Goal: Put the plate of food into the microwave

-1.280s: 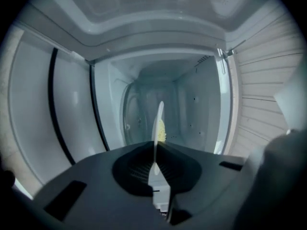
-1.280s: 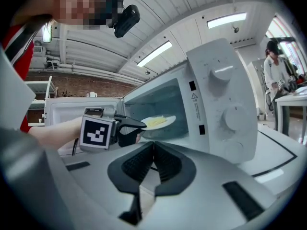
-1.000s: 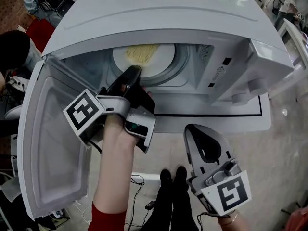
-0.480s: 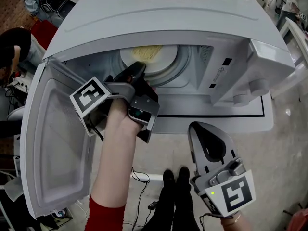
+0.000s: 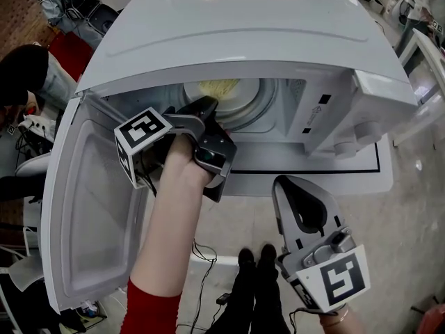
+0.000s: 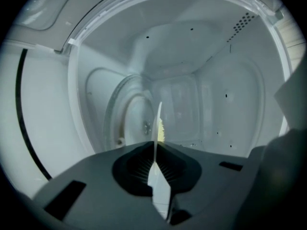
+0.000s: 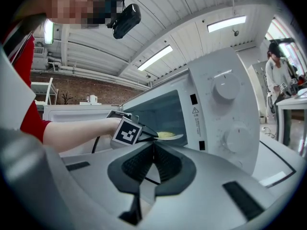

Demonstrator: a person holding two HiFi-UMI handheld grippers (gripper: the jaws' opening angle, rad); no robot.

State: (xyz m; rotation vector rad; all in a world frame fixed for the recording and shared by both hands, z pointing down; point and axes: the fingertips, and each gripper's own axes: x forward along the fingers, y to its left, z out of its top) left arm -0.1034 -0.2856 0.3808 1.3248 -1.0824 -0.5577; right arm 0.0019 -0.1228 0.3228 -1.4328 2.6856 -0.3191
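Observation:
A white microwave (image 5: 229, 33) stands with its door (image 5: 90, 207) swung open to the left. My left gripper (image 5: 206, 108) reaches into the cavity, shut on the rim of a white plate (image 5: 236, 92) that carries yellow noodles (image 5: 219, 85). In the left gripper view the plate (image 6: 157, 128) shows edge-on between the closed jaws, over the glass turntable (image 6: 127, 114); whether it touches the turntable I cannot tell. My right gripper (image 5: 288, 186) hangs in front of the microwave, below it, shut with nothing held. The right gripper view shows the plate (image 7: 170, 136) inside the cavity.
The control panel with two knobs (image 7: 225, 87) is on the microwave's right side. A person (image 5: 28, 68) crouches at the far left, another (image 7: 278, 71) stands at the far right. Cables (image 5: 208, 263) and my own shoes (image 5: 254, 259) are on the floor below.
My left gripper has carried the plate deeper into the microwave. The right gripper has hardly moved.

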